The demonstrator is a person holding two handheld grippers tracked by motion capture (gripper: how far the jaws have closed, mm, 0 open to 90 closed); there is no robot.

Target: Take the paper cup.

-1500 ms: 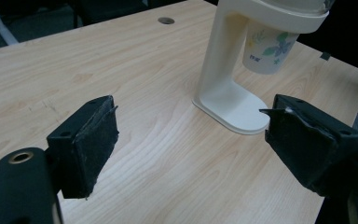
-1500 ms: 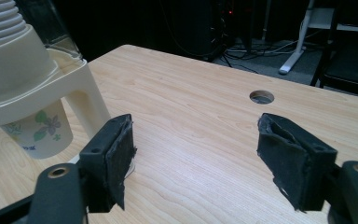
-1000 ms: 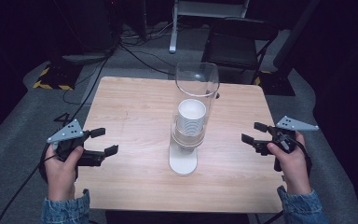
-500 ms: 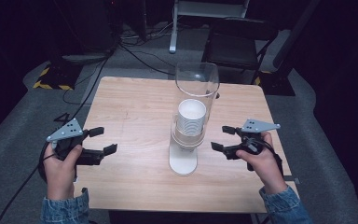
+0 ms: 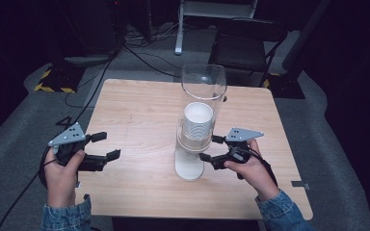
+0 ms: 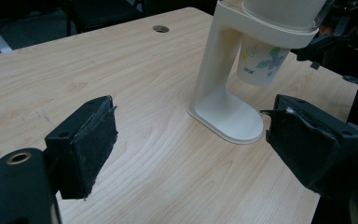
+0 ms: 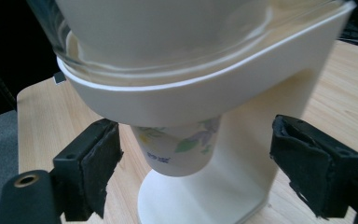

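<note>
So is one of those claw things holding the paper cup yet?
No, nothing is held. The right gripper is open, with the paper cup between its jaws, untouched. The left gripper is open too, apart from the dispenser.

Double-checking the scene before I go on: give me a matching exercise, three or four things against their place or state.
Things:
1. right gripper
2. left gripper
3. paper cup
4. dispenser base

Places or states:
A. flat on the table
B. open, off to the side
C. hanging under the dispenser ring
D. open, jaws either side of the cup

Pairs: 1-D, 2-B, 3-C, 4-A
</note>
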